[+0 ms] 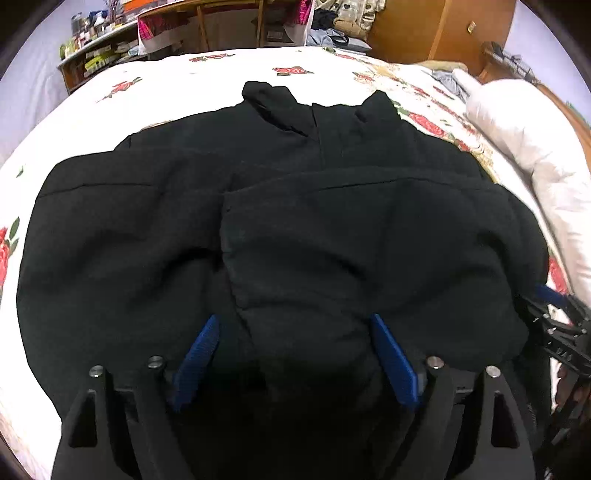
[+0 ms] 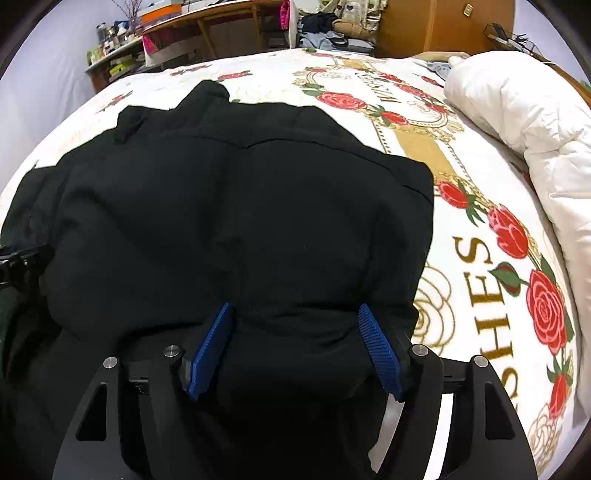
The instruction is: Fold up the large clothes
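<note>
A black jacket (image 2: pixel 236 221) lay spread on the rose-printed bedspread (image 2: pixel 476 258), its collar end away from the camera. The right gripper (image 2: pixel 295 343) stood at the jacket's near hem, its blue fingers (image 2: pixel 210 354) set wide apart with a bulge of the black cloth between them. To the right of the jacket, gold lettering and red roses showed on the bedspread. A white duvet (image 2: pixel 524 110) was heaped well beyond the jacket's right edge. Behind the jacket stood wooden shelving (image 2: pixel 207 26).
</note>
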Motion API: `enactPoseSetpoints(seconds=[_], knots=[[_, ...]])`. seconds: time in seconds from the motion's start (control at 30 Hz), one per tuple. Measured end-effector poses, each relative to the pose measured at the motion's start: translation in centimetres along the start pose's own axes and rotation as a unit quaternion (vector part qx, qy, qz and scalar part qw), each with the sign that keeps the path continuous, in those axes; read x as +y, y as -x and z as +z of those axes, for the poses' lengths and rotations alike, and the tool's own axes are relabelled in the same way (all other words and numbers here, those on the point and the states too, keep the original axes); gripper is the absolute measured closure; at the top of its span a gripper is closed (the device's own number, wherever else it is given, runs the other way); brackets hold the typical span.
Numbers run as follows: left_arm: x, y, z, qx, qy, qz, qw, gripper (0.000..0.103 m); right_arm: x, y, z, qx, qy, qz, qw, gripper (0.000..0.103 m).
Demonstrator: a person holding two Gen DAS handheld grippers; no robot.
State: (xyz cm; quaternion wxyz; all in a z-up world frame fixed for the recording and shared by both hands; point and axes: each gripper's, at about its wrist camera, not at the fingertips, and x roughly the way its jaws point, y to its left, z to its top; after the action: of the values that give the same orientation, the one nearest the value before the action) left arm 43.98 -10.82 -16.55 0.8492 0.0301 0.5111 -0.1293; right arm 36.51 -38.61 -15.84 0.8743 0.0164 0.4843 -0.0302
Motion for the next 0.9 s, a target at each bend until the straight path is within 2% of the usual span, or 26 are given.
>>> enactPoseSetpoints(seconds=[0.1, 0.2, 0.4, 0.5, 0.63, 0.83, 0.9], knots=[[0.0, 0.1, 0.0, 0.003, 0.0, 0.0, 1.0, 0.015, -0.4, -0.3, -0.1, 0.006, -0.001, 0.001, 1.0, 0.032], [1.1, 1.6, 0.0, -0.001, 0.027, -0.024, 0.9993, 0.015, -0.3, 0.5, 0.3, 0.014, -0.004, -0.001, 1.0, 0.031], [3.0, 8.8, -2.6, -0.032, 0.011, -0.049, 0.9982, 0.016, -1.0, 7.9, -1.2, -0.039, -0.027, 0.027, 0.998, 0.031], [4.4, 13.0, -5.2, -0.043, -0.007, -0.051, 0.9977, 0.016, -1.0, 11.8, -3.5, -0.056, -0.02, 0.033, 0.998, 0.031], [6.5, 16.7, -9.6, -0.031, -0.022, -0.047, 0.9982, 0.015, -0.7, 15.9, -8.1, -0.055, -0.007, 0.041, 0.998, 0.026], [10.4, 19.2, -16.6, 0.002, 0.026, -0.045, 0.9986, 0.015, -1.5, 19.0, -15.2, -0.024, -0.02, 0.047, 0.998, 0.026], [11.1, 19.7, -18.5, 0.005, 0.038, -0.057, 0.9976, 0.015, -1.6, 19.5, -16.8, -0.019, -0.025, 0.049, 0.998, 0.026]])
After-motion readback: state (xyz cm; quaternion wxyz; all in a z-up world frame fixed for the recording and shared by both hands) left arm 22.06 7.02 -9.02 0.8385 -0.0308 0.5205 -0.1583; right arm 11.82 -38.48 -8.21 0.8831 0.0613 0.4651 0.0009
